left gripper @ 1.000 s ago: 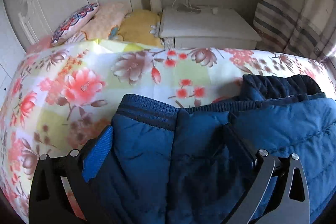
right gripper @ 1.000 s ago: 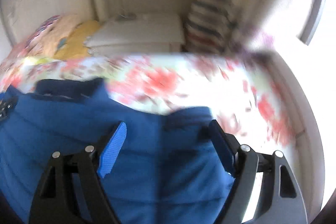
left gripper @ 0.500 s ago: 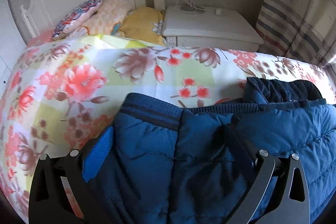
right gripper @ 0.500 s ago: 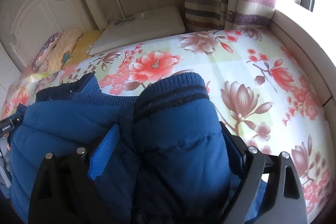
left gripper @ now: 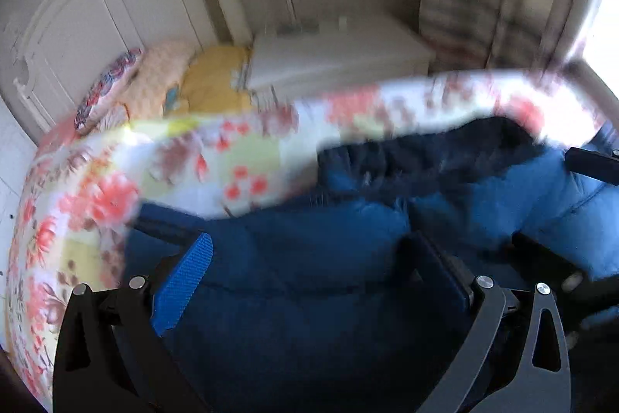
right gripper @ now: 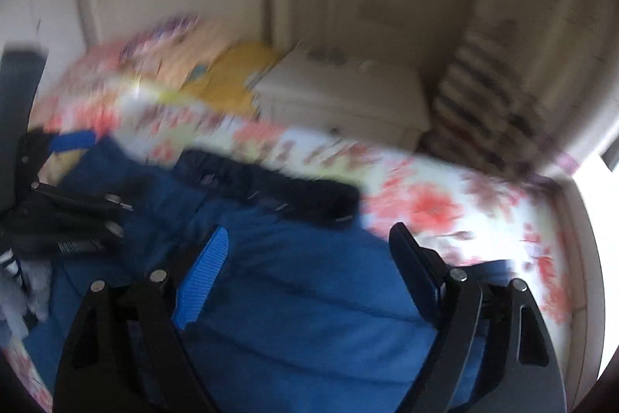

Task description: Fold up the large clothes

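A blue puffer jacket (left gripper: 309,250) lies on the floral bedspread (left gripper: 232,157); its dark collar (left gripper: 464,142) points toward the far edge. It also fills the lower right wrist view (right gripper: 309,281), collar (right gripper: 294,192) at the far side. My left gripper (left gripper: 313,269) has its jaws wide apart with jacket fabric bulging between them. My right gripper (right gripper: 309,258) is likewise wide open over the jacket. Each gripper shows at the edge of the other's view. Both views are motion-blurred.
A white nightstand (left gripper: 340,53) stands beyond the bed, beside a white headboard (left gripper: 96,14) with pillows (left gripper: 162,88). Striped curtains (right gripper: 491,95) and a bright window lie to the right. The bed's right edge runs along a ledge.
Both grippers have swung: the left view now looks more to the right, the right view more to the left. The sleeve cuffs are out of sight and the jacket looks more bunched.
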### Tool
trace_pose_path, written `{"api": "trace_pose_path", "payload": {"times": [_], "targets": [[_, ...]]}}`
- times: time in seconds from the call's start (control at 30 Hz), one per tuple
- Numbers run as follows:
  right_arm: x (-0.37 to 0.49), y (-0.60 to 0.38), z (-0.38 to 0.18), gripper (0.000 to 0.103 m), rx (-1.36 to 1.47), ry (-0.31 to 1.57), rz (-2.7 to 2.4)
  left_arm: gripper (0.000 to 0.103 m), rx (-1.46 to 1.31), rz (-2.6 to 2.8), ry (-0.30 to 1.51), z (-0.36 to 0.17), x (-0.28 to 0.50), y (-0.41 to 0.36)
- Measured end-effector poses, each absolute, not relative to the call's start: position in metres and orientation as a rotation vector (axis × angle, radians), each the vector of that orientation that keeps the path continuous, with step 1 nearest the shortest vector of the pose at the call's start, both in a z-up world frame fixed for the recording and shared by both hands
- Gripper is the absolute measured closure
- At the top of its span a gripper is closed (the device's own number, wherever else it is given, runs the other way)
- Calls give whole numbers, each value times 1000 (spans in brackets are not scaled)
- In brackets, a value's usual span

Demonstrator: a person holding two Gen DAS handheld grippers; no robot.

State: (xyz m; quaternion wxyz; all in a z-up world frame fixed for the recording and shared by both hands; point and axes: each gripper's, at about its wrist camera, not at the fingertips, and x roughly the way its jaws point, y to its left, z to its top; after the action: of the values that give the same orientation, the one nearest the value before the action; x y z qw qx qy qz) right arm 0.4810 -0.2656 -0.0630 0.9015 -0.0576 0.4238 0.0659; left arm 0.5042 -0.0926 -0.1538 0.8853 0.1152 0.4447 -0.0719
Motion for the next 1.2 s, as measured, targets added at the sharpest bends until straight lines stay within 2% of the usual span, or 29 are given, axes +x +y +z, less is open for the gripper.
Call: {"api": "trace_pose_path", "payload": {"times": [0.1, 0.27, 0.37, 0.47, 0.77, 0.87, 1.0, 1.13, 1.2], "targets": [[491, -246, -102, 19, -188, 964, 128, 4, 141, -183, 937, -152, 509, -75], [485, -287, -81, 19, -105, 920, 66, 4, 131, -81, 829, -134, 507, -21], [476, -337, -83, 19, -9, 911, -52, 5, 36, -120, 942, -156, 522, 9], [471, -376, -103, 19, 190, 923, 17, 5, -3, -121, 951, -161, 526, 13], [470, -374, -108, 17, 185, 892, 14, 5, -34, -64, 939, -159, 524, 21], [469, -360, -95, 17, 98, 893, -14, 5, 26, -16, 865, -139, 505, 11], [441, -314, -57, 17, 56, 799, 97, 5, 116, -157, 820, -118, 464, -37], [425, -240, -59, 17, -122, 859, 221, 5, 273, -176, 840, -146, 449, -78], [425, -216, -78, 16, -226, 897, 210, 4, 224, -183, 879, -158, 456, -72]]}}
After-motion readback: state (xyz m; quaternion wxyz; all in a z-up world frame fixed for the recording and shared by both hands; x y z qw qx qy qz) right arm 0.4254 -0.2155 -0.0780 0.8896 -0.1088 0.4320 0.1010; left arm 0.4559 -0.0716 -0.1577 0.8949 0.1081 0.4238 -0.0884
